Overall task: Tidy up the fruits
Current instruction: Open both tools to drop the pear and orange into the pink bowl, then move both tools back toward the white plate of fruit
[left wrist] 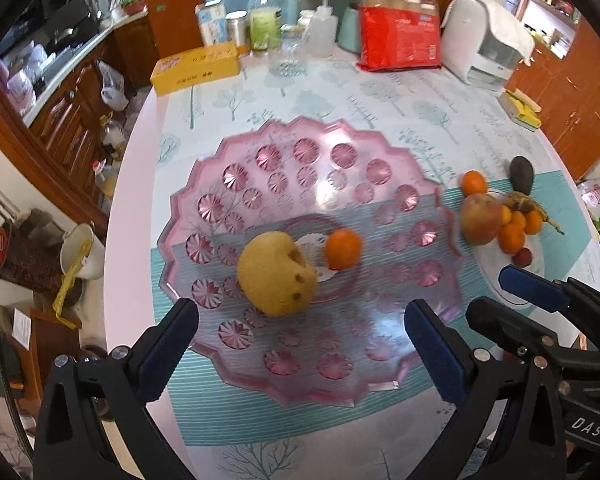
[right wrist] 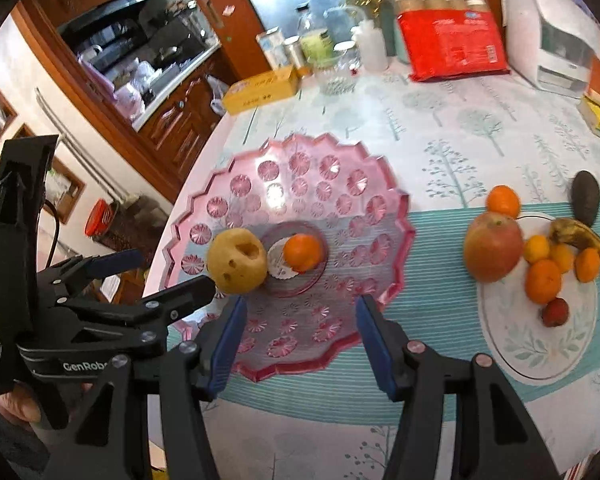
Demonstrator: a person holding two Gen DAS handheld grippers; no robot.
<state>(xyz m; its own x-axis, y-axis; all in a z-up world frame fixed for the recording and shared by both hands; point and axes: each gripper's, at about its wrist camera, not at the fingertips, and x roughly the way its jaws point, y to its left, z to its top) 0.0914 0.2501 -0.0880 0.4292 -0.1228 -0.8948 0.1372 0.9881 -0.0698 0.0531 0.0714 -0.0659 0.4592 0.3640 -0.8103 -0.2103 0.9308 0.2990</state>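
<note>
A pink scalloped glass plate (left wrist: 340, 184) (right wrist: 340, 184) holds a yellow pear (left wrist: 276, 274) (right wrist: 238, 260) with holes in it and a small orange (left wrist: 343, 249) (right wrist: 303, 252). To the right, a white plate (right wrist: 540, 344) carries an apple (right wrist: 493, 248), several mandarins, a browned banana (right wrist: 576, 236) and a small red fruit. An avocado (right wrist: 586, 198) and one mandarin (right wrist: 503, 201) lie on the table behind it. My left gripper (left wrist: 300, 312) (right wrist: 168, 272) hovers open just in front of the pear. My right gripper (right wrist: 302, 308) (left wrist: 488, 294) hangs open over the pink plate's near rim, with nothing between its pads.
A teal striped placemat (right wrist: 440, 240) lies under both plates. Along the back stand a yellow box (left wrist: 196, 66), a glass (left wrist: 287, 56), bottles, a red package (left wrist: 400, 38) and a white appliance (left wrist: 484, 40). The table's curved edge drops off at the left.
</note>
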